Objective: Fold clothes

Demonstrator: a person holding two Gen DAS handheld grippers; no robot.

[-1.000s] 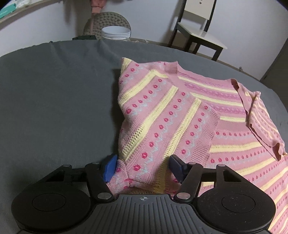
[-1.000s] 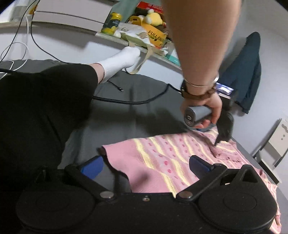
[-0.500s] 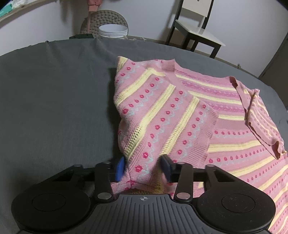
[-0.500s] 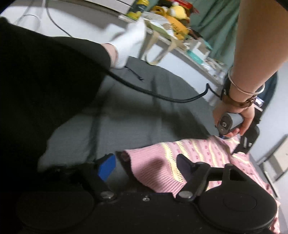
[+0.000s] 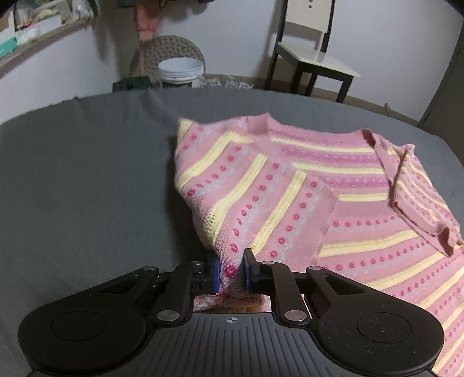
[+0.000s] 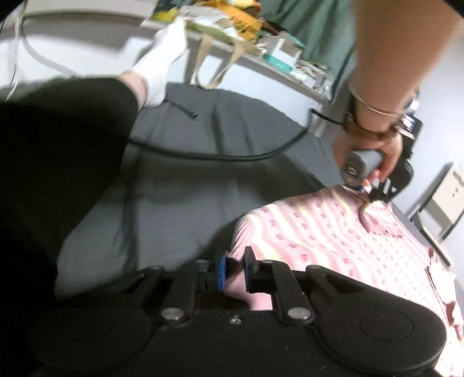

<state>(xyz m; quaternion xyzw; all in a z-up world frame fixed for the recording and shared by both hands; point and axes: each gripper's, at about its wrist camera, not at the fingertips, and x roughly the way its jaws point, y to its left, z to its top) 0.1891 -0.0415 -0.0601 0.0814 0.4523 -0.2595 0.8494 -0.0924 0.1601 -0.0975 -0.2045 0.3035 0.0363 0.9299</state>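
Note:
A pink knit sweater with yellow stripes and red dots lies on the grey sheet, one sleeve folded over its front. My left gripper is closing, its blue pads pinching a bunched fold at the sweater's near edge, which lifts slightly off the sheet. My right gripper is also closing, with the sweater's corner edge pressed between its pads. In the right wrist view a hand holds the left gripper at the sweater's far edge.
A chair and a white bucket stand beyond the sheet's far edge. A black cable runs across the sheet. The person's dark-clad leg and white-socked foot lie left, under a cluttered shelf.
Both grippers' jaws have closed from wide apart onto the sweater's edge. The left gripper has risen a little, pulling the fabric up. The right gripper has slid sideways along the hem.

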